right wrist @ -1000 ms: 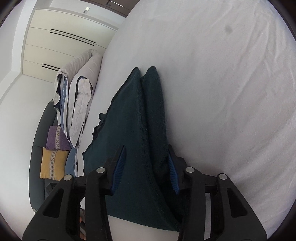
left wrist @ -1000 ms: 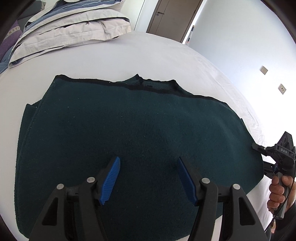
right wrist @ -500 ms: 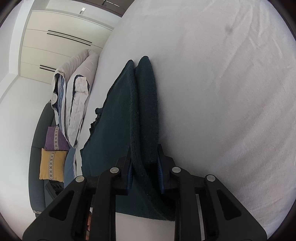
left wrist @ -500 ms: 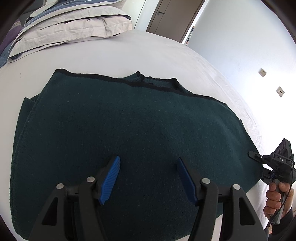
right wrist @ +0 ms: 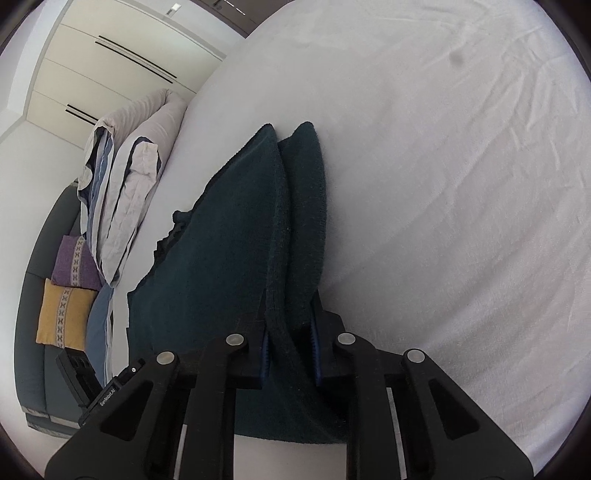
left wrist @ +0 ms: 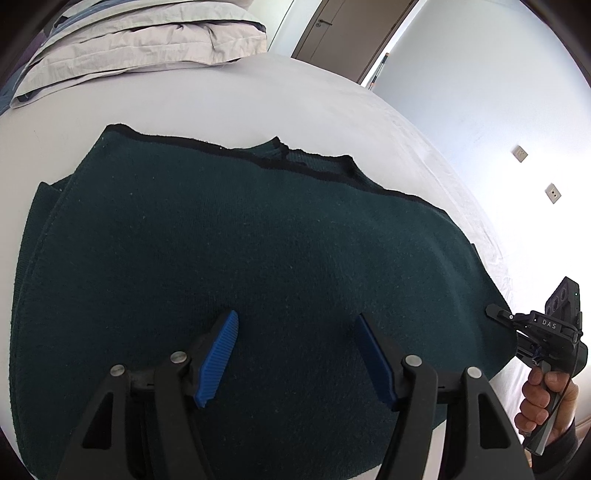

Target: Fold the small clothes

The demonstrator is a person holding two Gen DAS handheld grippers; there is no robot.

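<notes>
A dark green knitted sweater (left wrist: 240,258) lies spread on the white bed, its neckline at the far edge and its sleeves folded in. My left gripper (left wrist: 295,332) is open and hovers just above the sweater's near middle, holding nothing. My right gripper (right wrist: 290,336) is shut on the sweater's folded side edge (right wrist: 291,236), which runs away from the jaws as a doubled ridge. The right gripper also shows in the left wrist view (left wrist: 517,325), held by a hand at the sweater's right edge.
White bed sheet (right wrist: 443,184) surrounds the sweater. Folded grey bedding and pillows (left wrist: 140,40) lie at the bed's far end. A dark sofa with purple and yellow cushions (right wrist: 62,302) stands beyond the bed. A door (left wrist: 343,33) and wall sockets are to the right.
My right gripper closed on the sweater's folded side edge. My left gripper stayed open and shifted slightly forward over the sweater.
</notes>
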